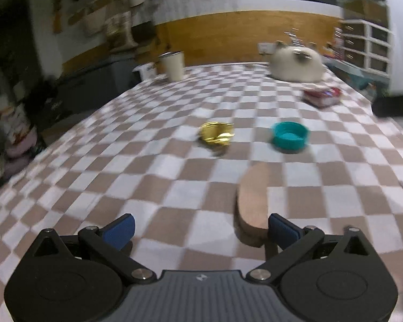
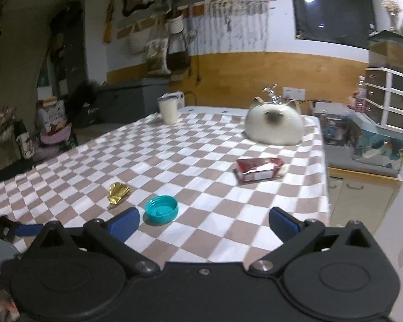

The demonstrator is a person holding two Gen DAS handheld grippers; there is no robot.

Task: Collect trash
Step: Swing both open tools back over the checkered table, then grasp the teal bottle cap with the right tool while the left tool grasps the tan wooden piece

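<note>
So the worktop (image 2: 201, 161) is covered in a brown-and-white checkered cloth and fills most of both views. Trash on it: a crumpled gold wrapper (image 1: 217, 134) mid-frame in the left wrist view, a teal bottle cap (image 1: 289, 134) lying open side up just to its right, and a red packet (image 2: 259, 170) further back toward the right edge. A flat tan oval piece (image 1: 254, 201) lies low in the left view, right by the left gripper (image 1: 201, 228), whose jaws are spread with nothing between them. Same for the right gripper (image 2: 204, 222), wide open, hovering near the cap. At the far end there's a cream cup (image 2: 168, 111) and a white cat-shaped thing (image 2: 274, 126). Behind it are a wood-panelled wall, hanging clutter upper left and a drawer unit on the right.
</note>
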